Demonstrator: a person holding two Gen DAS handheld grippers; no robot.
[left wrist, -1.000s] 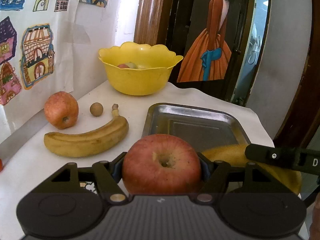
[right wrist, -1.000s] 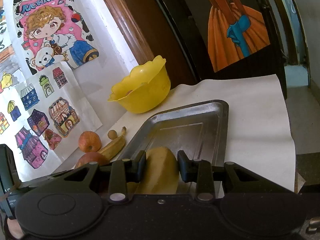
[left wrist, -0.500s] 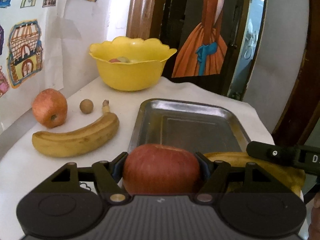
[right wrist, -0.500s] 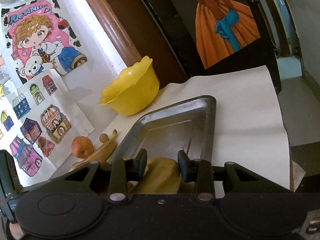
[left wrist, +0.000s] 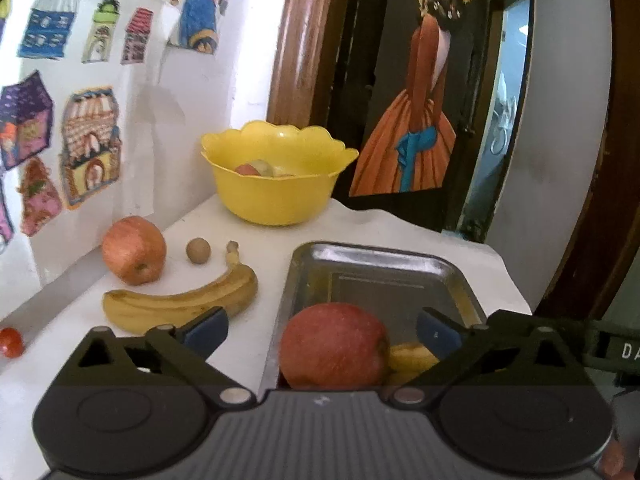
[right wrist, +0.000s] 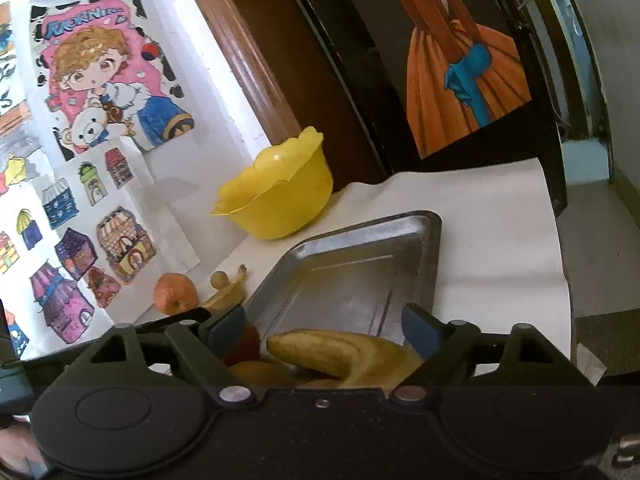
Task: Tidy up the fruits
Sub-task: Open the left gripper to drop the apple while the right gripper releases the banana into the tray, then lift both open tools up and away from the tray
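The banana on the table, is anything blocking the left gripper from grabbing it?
Nothing visible blocks it. The banana lies in the open, just ahead of the open left gripper; the table apple and little nut sit behind it.

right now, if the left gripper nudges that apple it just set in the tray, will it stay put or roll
The apple is round and sits on the smooth metal tray, so a nudge would probably roll it. The tray's raised rim and the banana right beside it should stop it quickly. It looks firm, so the open left gripper could likely regrip it without bruising.

Soft daylight, fisheye warp, slight blur
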